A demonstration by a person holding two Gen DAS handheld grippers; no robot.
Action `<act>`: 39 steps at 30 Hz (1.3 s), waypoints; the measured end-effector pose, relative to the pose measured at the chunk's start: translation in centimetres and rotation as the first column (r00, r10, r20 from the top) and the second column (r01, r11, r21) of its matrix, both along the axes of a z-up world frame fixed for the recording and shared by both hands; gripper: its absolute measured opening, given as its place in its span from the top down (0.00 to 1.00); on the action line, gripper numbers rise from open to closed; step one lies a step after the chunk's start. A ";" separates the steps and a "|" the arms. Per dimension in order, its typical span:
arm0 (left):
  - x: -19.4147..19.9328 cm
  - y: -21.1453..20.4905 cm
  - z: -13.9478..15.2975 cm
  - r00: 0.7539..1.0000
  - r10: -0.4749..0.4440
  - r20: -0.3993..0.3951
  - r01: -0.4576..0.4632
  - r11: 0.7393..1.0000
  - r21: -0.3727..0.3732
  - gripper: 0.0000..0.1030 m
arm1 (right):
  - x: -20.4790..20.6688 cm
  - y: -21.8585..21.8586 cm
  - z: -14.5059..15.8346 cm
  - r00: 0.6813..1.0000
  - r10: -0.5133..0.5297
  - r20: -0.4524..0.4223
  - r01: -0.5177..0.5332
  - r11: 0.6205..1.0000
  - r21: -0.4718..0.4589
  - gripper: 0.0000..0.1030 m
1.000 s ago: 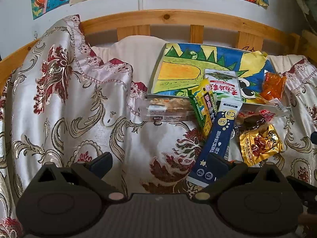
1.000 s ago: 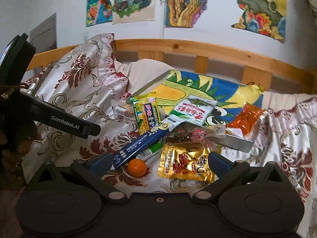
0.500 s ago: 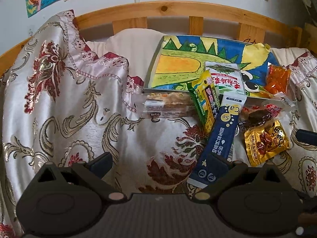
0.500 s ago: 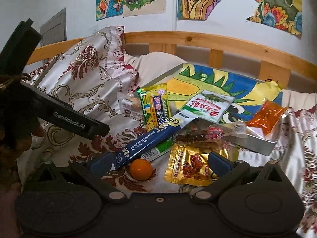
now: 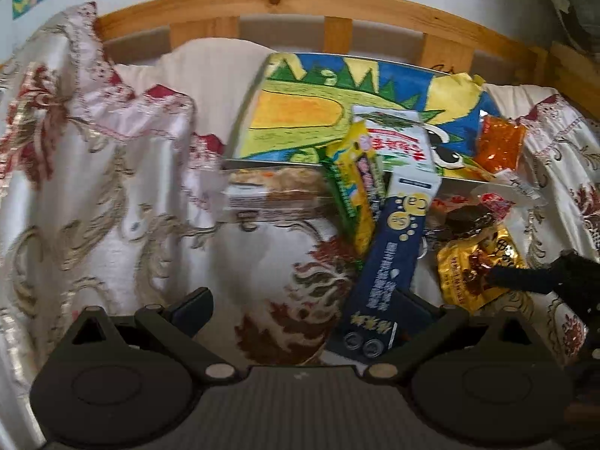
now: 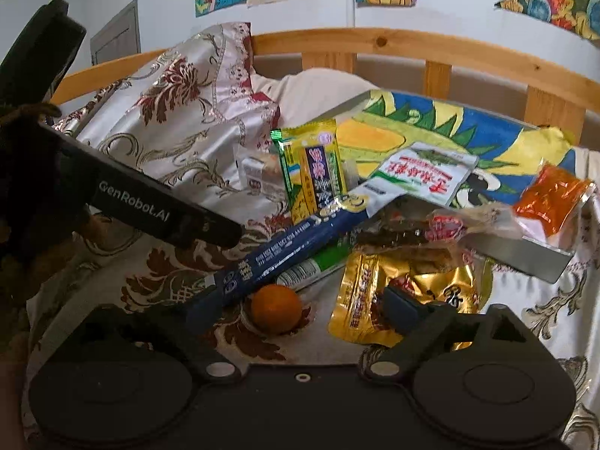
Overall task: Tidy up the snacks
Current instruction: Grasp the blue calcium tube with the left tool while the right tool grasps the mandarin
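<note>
Gold pouch (image 6: 408, 296) and orange (image 6: 276, 308), both on the quilt (image 6: 180, 142) before the tin (image 6: 525, 258), now sit nearer the narrowing but empty right gripper (image 6: 296, 311), likely a first pick, while the left gripper (image 5: 303, 305) stays spread.

Free room and obstacles, as we find them.

Open ground: in the left wrist view, the patterned cloth (image 5: 112, 206) fills the left half of the frame with nothing lying on it.

Blocked ground: right of centre, a heap of snacks. The long blue packet (image 5: 390, 262) runs diagonally down to the lower middle; the gold pouch (image 5: 476, 270) sits just beside it; the yellow-green packet (image 5: 356, 195) and clear wrapped bar (image 5: 273, 197) crowd the front edge of the painted tray (image 5: 300, 112).

In the right wrist view, the small orange (image 6: 275, 309) lies at lower centre against the blue packet.

Boundary: the wooden rail (image 5: 300, 3) closes off the top of the frame.

Crossing traffic: the left gripper (image 6: 225, 230) reaches in from the left edge.
</note>
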State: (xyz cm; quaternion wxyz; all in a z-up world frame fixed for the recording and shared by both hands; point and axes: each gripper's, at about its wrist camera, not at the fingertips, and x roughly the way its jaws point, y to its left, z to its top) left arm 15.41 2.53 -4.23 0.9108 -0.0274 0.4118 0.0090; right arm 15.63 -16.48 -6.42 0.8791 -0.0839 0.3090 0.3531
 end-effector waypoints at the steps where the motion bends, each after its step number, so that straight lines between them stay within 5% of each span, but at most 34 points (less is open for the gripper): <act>1: 0.2 -0.1 -0.2 1.000 -0.006 -0.002 0.006 1.000 -0.004 0.01 | 0.1 0.0 -0.1 1.000 -0.001 -0.007 0.001 1.000 0.002 0.16; 15: 2.8 -1.7 -1.6 0.989 -0.145 0.018 0.146 0.988 -0.050 0.05 | 0.7 0.6 -1.5 0.997 0.034 -0.063 -0.034 0.999 -0.004 0.43; 32: 4.5 -1.5 -2.8 0.963 -0.266 -0.039 0.254 0.949 -0.185 0.56 | 1.0 0.9 -1.8 0.992 0.092 -0.083 -0.090 0.996 0.028 0.64; 39: 4.2 -1.6 -2.5 0.966 -0.253 -0.047 0.239 0.951 -0.196 0.63 | 1.0 0.8 -1.9 0.992 0.094 -0.086 -0.091 0.995 0.035 0.66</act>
